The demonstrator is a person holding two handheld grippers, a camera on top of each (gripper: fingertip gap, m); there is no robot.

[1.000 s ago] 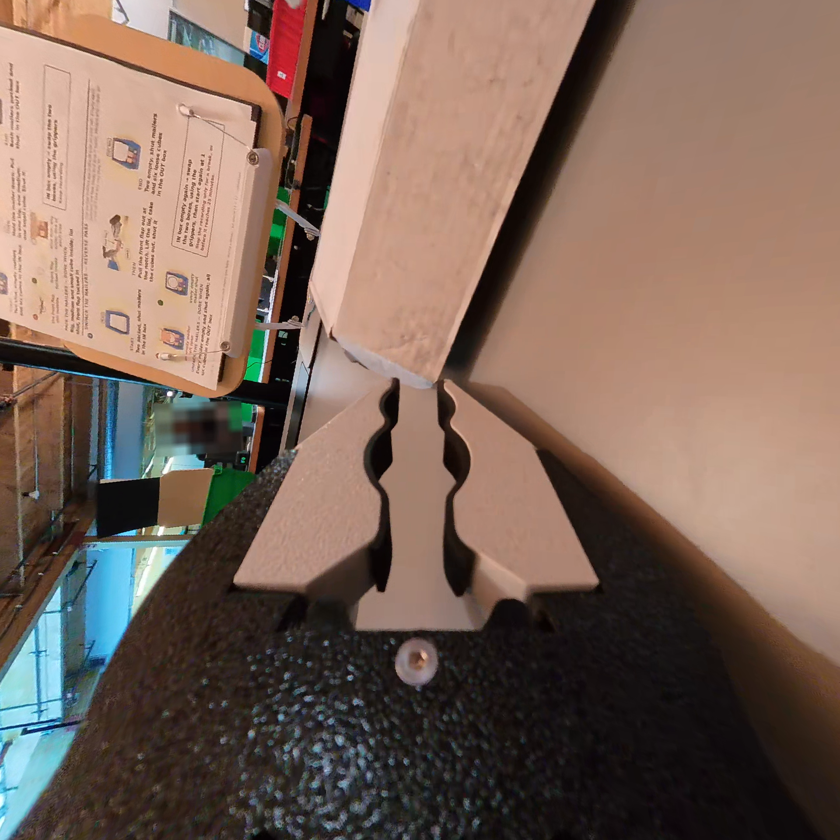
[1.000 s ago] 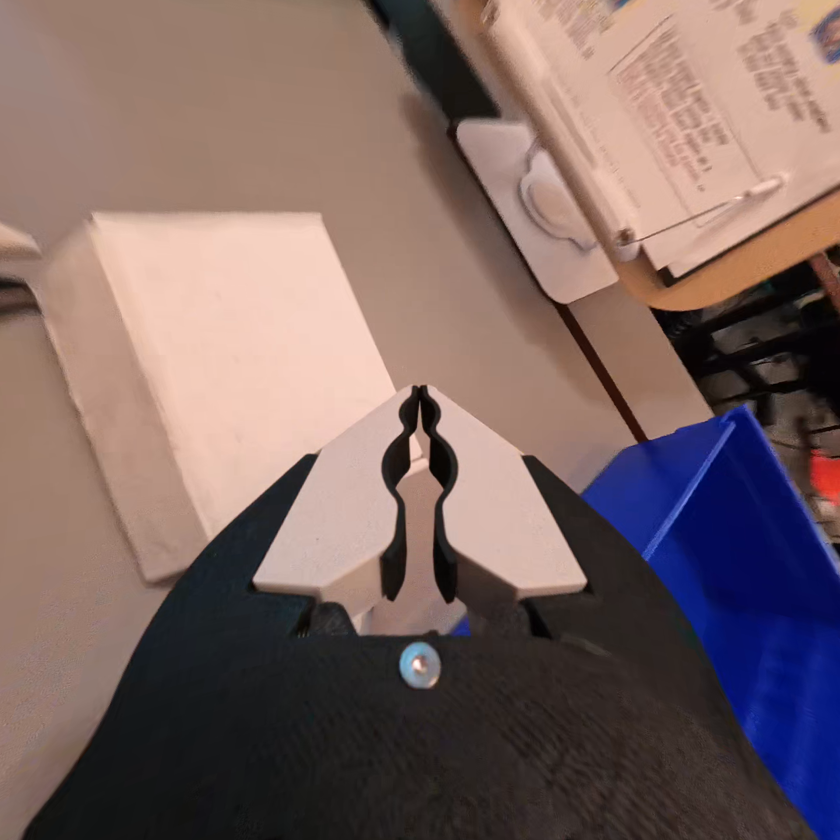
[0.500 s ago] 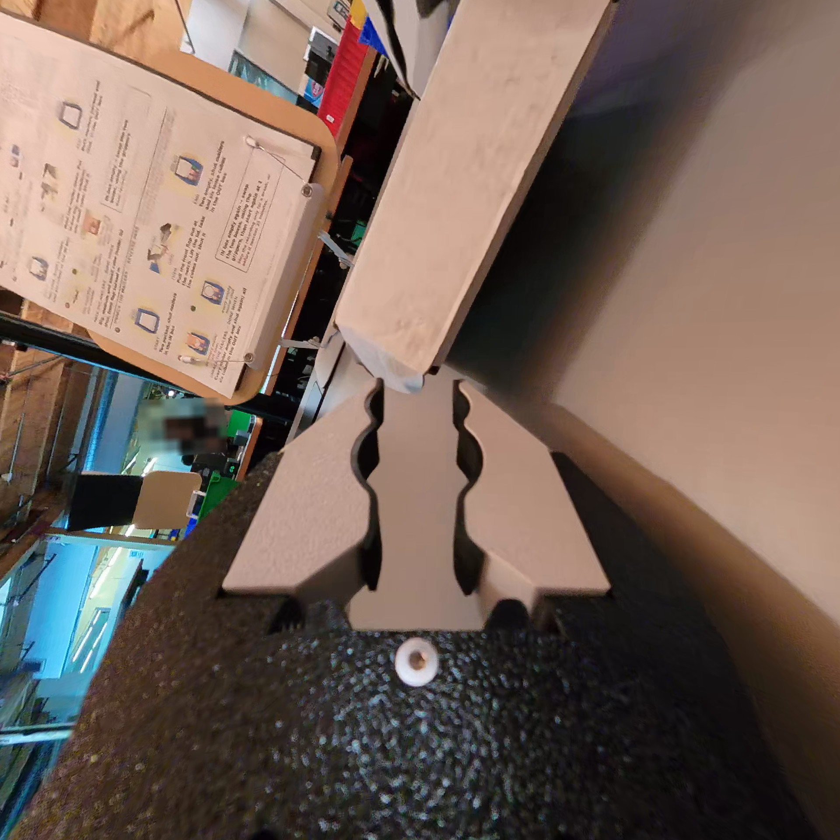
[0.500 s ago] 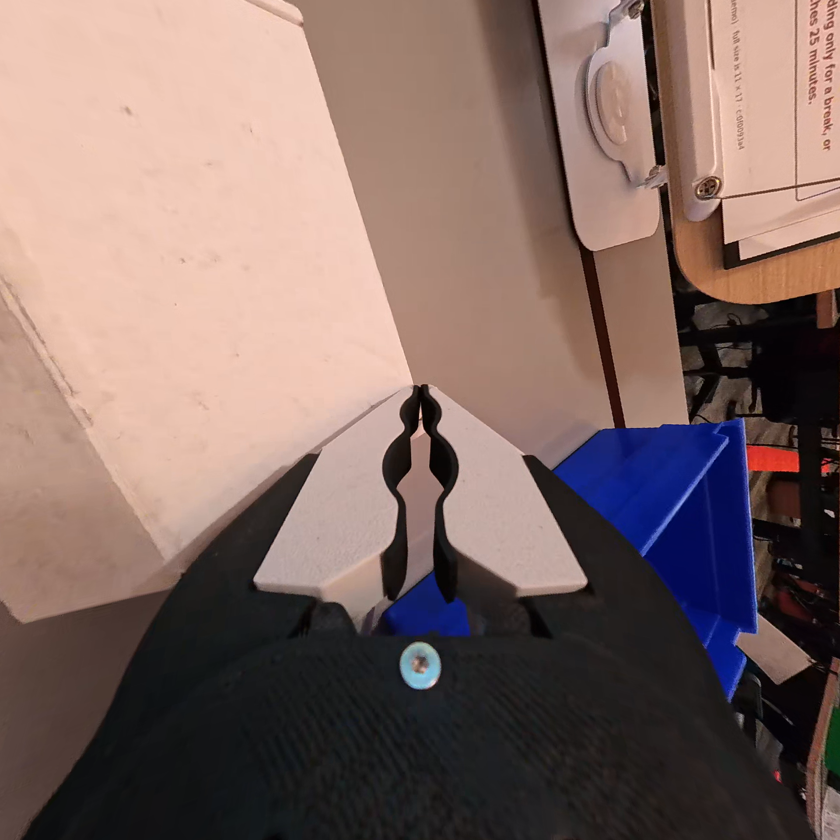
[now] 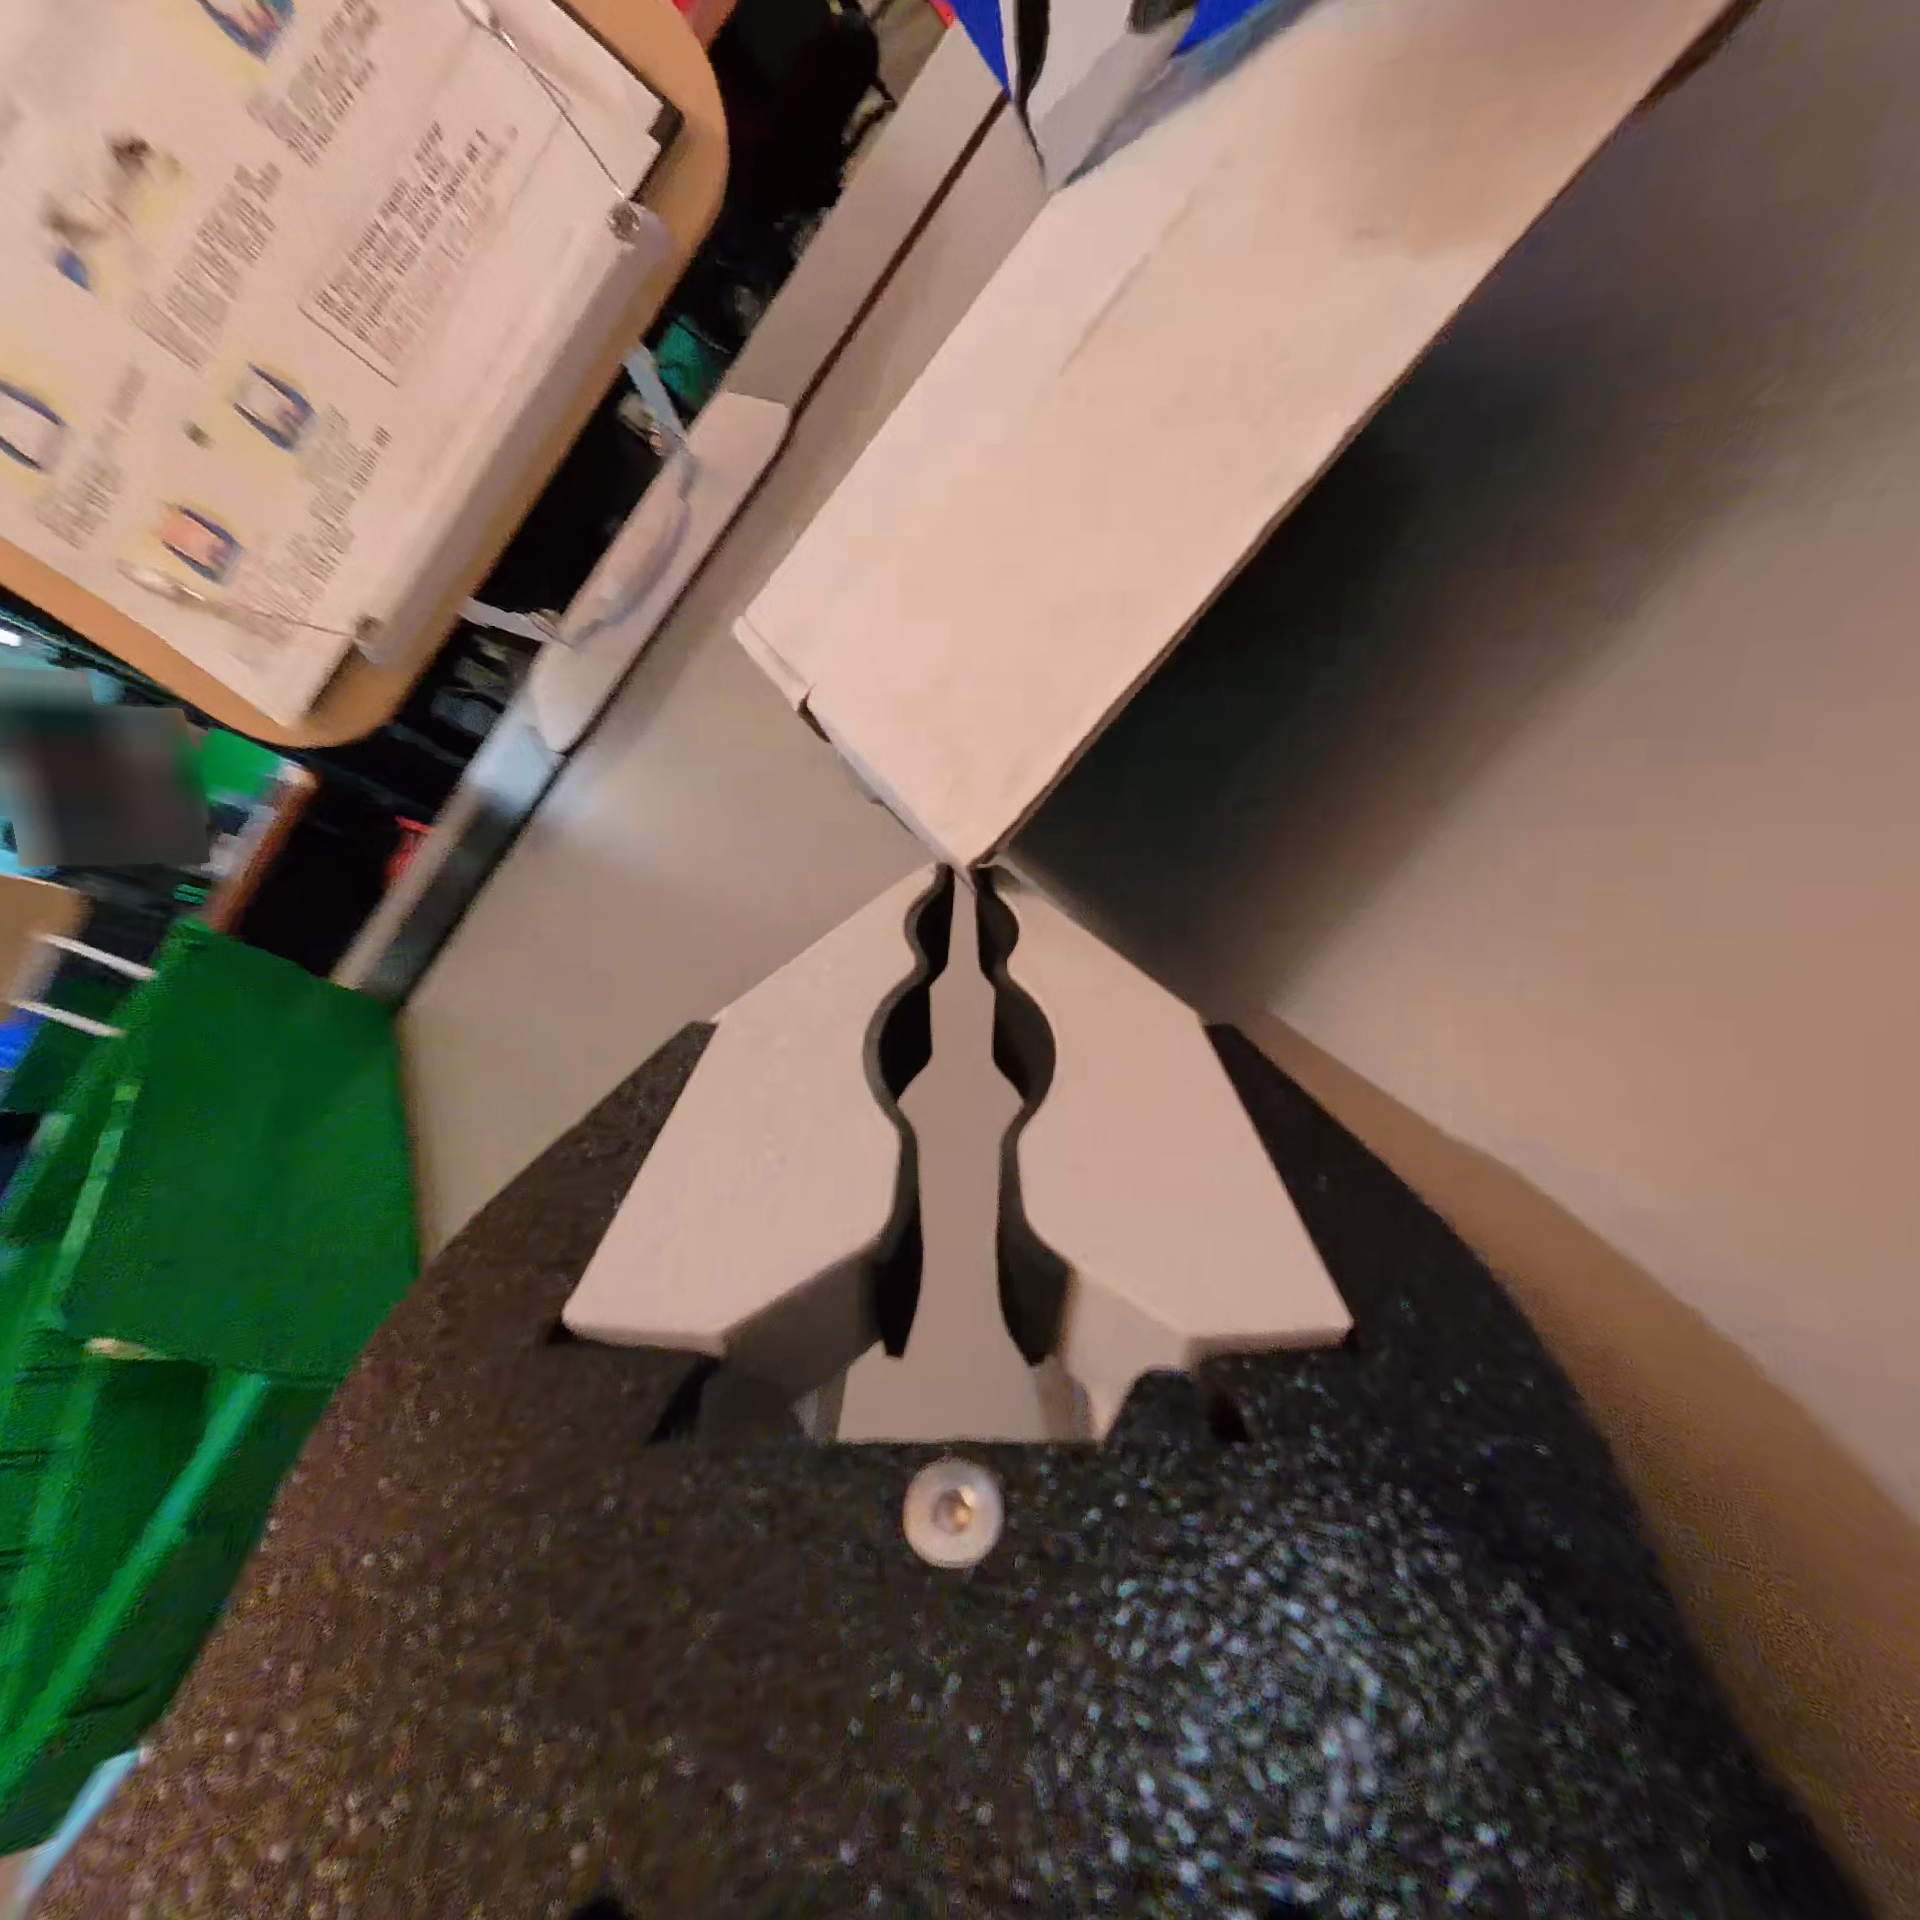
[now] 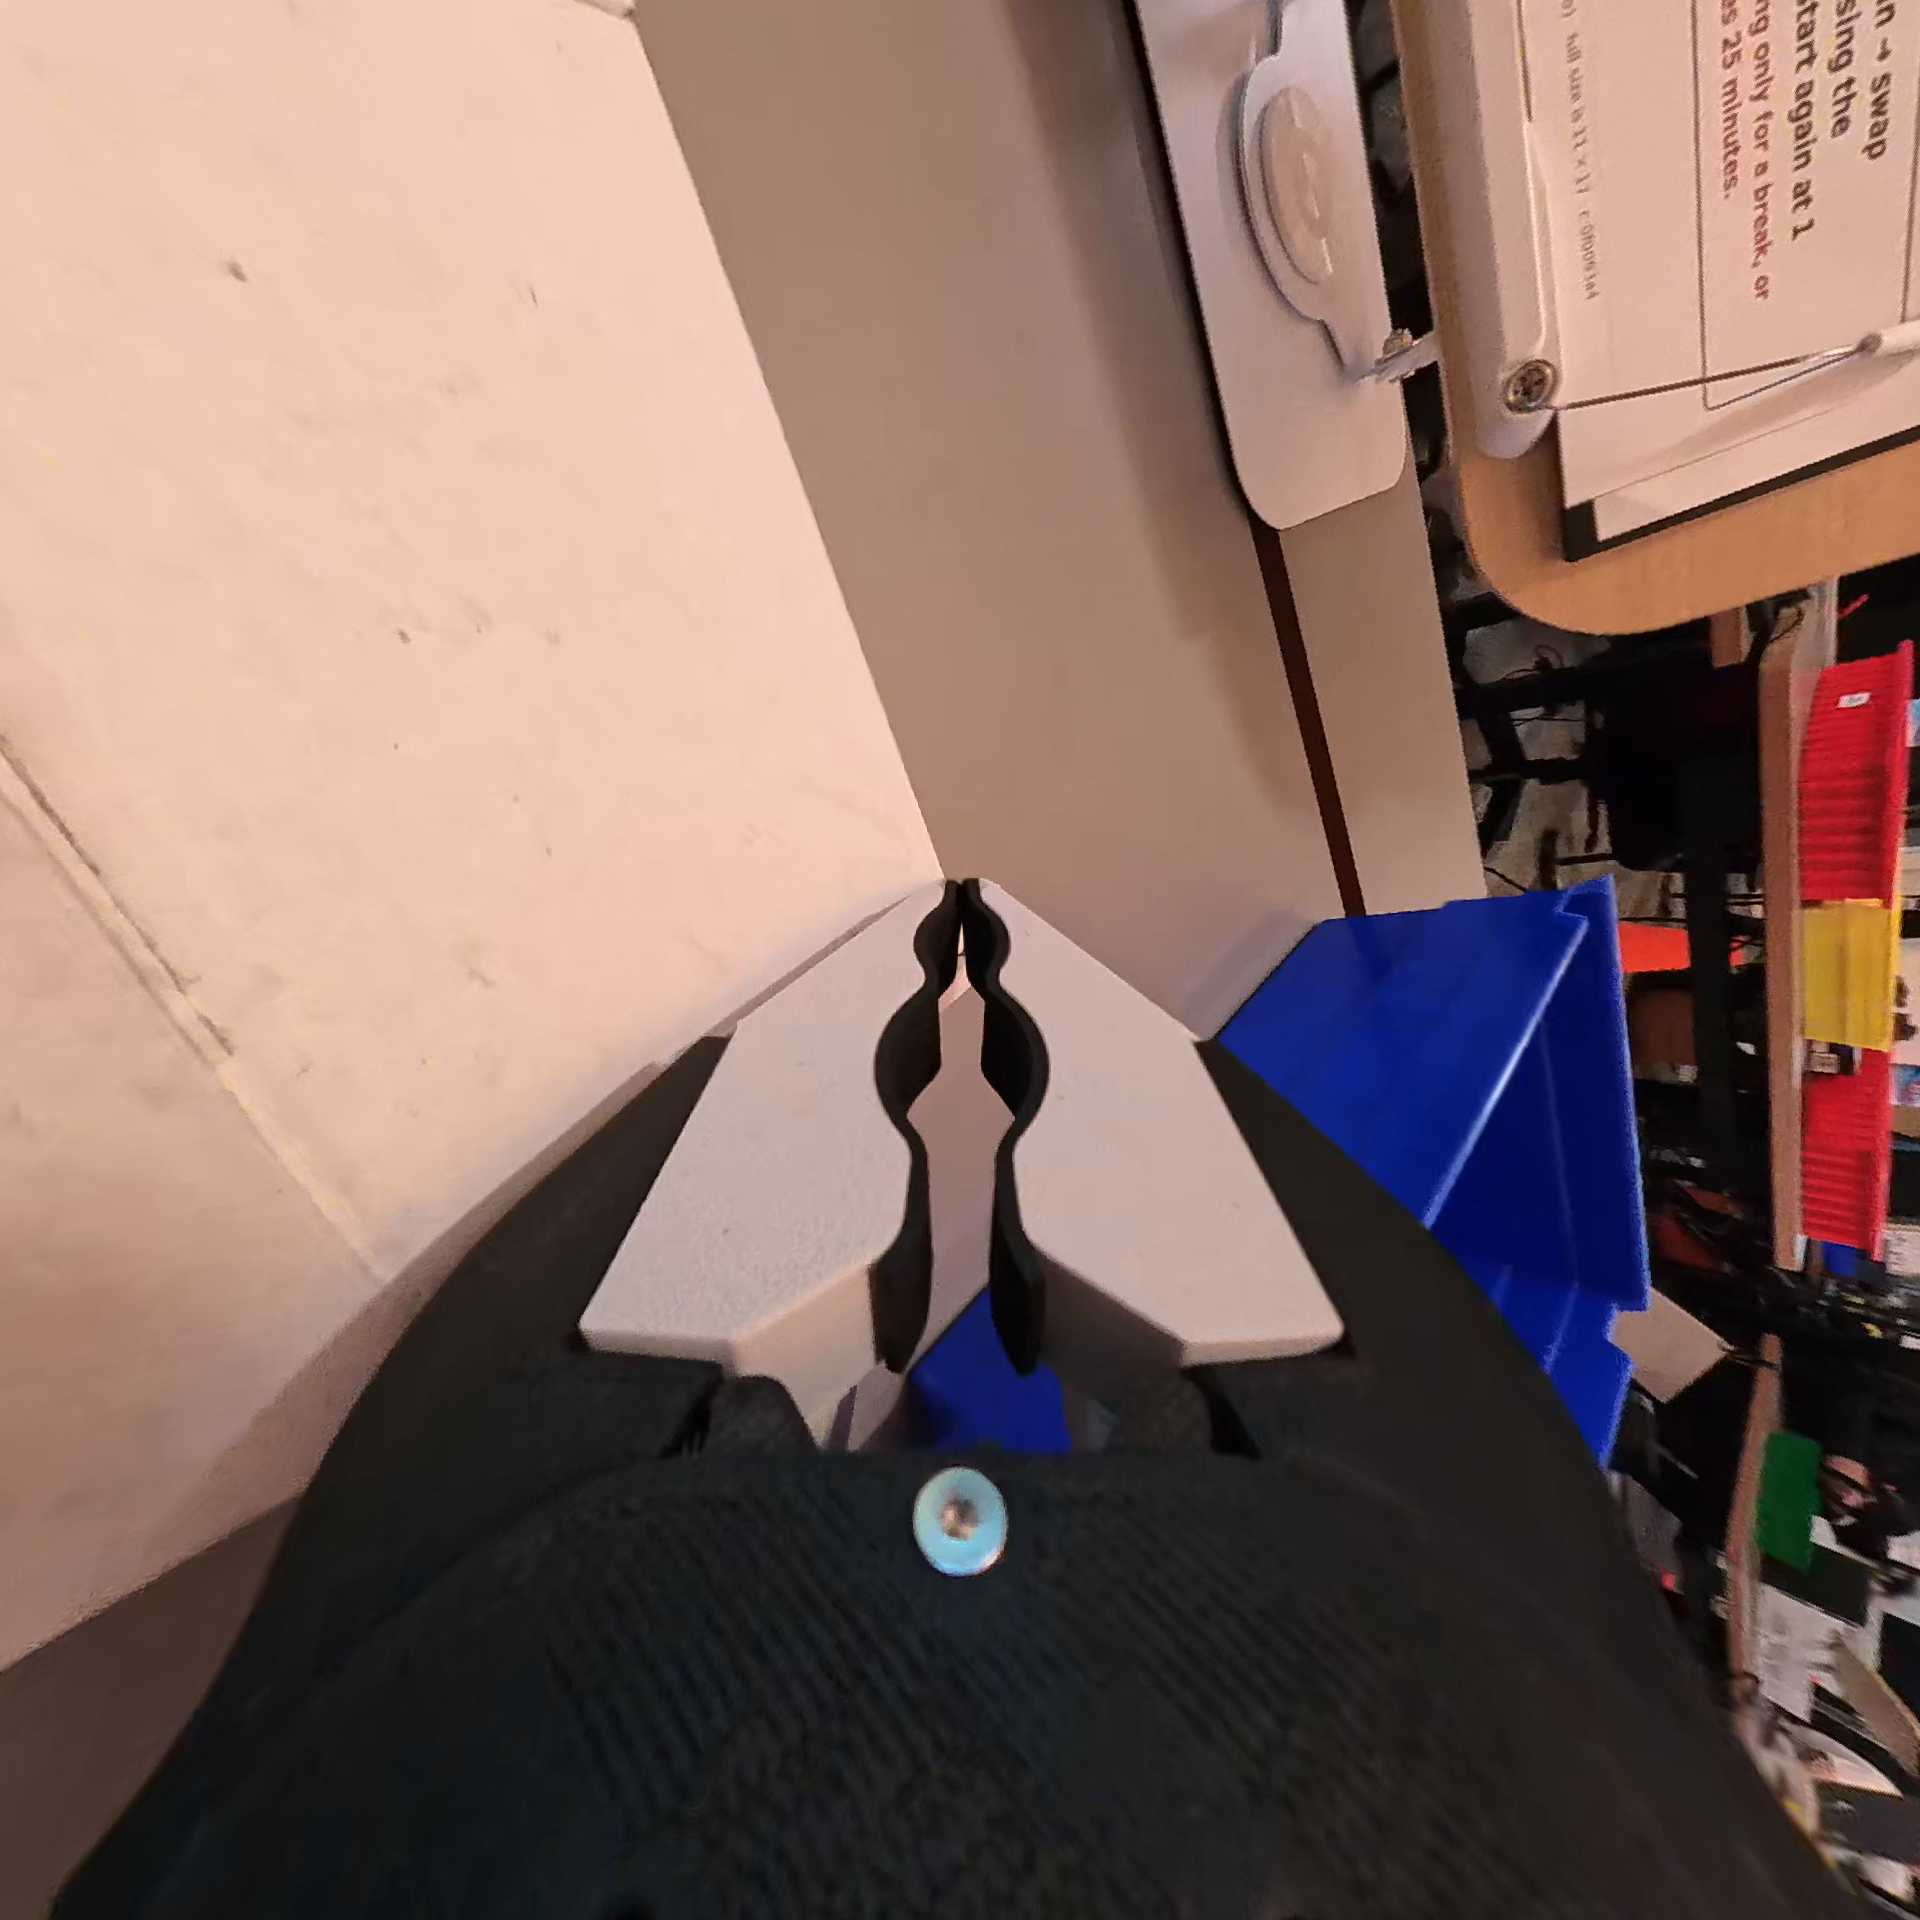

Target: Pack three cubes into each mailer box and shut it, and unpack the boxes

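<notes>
A closed white mailer box [image 5: 1060,436] is tilted up off the grey table [image 5: 1621,790], with a shadow under it. My left gripper [image 5: 966,883] is nearly closed, its tips pinching the box's near corner. In the right wrist view the same box [image 6: 395,540] fills the left side. My right gripper [image 6: 961,891] is shut with its tips together, pressed against the box's right corner and holding nothing. No cubes are in view.
A blue bin [image 6: 1455,1101] stands just past my right gripper at the table's edge. A clipboard with an instruction sheet [image 5: 312,312] hangs over the far edge on a white stand base [image 6: 1299,270]. A green bin [image 5: 208,1247] is at the left.
My left gripper's fingers have closed from a wide gap onto the box's corner. The box has tilted and risen. My right gripper has stayed shut and moved closer along the box toward the blue bin.
</notes>
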